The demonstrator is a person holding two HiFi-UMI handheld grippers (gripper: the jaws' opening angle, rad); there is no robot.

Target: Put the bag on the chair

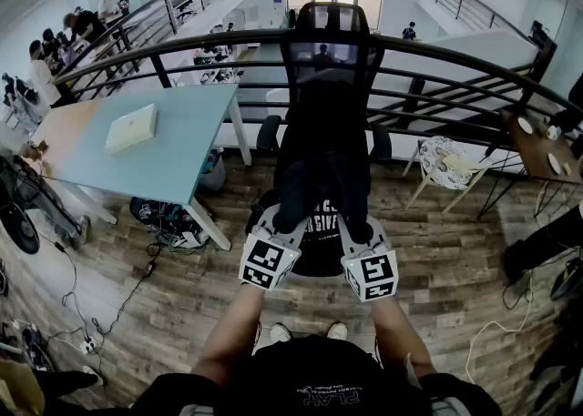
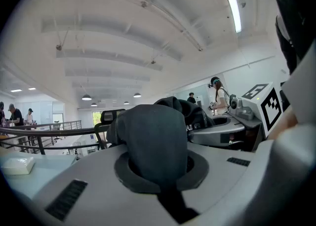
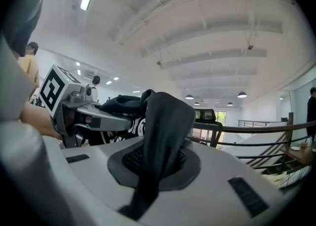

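Observation:
A black bag with white print (image 1: 321,223) hangs between my two grippers, just in front of a black office chair (image 1: 326,50) that faces me. My left gripper (image 1: 284,223) is shut on a fold of the bag's black fabric (image 2: 150,136), which bulges up out of the closed jaws (image 2: 159,170). My right gripper (image 1: 357,230) is likewise shut on a black strap of the bag (image 3: 165,121), at the bag's right side (image 3: 158,168). Each gripper view shows the other gripper close beside it. The chair's seat is hidden behind the bag.
A light blue table (image 1: 168,173) with a white box (image 1: 131,127) stands left of the chair. A black railing (image 1: 455,59) runs behind it. Cables and a power strip (image 1: 137,282) lie on the wooden floor at left. A small round white table (image 1: 446,161) stands at right.

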